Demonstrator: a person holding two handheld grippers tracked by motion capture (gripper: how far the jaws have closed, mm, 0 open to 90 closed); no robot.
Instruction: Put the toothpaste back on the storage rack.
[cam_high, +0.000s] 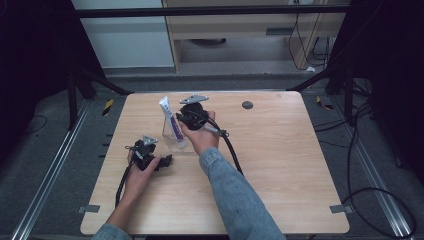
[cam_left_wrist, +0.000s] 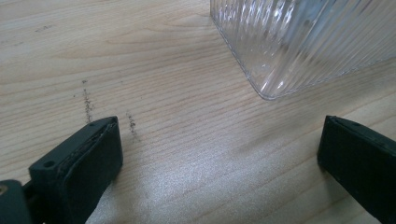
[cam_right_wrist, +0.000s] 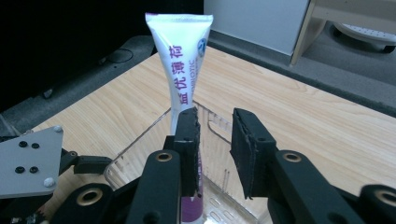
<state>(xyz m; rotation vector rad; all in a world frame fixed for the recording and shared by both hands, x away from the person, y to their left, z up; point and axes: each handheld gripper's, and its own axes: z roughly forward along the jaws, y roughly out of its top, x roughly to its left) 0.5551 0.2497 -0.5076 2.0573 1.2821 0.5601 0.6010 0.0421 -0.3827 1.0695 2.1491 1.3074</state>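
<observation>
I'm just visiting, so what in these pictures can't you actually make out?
- Tube's lower end: in the right gripper view, behind a black jaw of the right tool.
- Clear ribbed container: in the left gripper view, cut off by the top and right edges.
- Tube's small print: too small in the high view.
- Left tool: in the high view its jaws are too small and dark to tell apart.

Glossy plastic tube (cam_right_wrist: 180, 56), ribbed clear plastic container (cam_left_wrist: 299, 42), matt wood-grain table (cam_high: 280, 150)
</observation>
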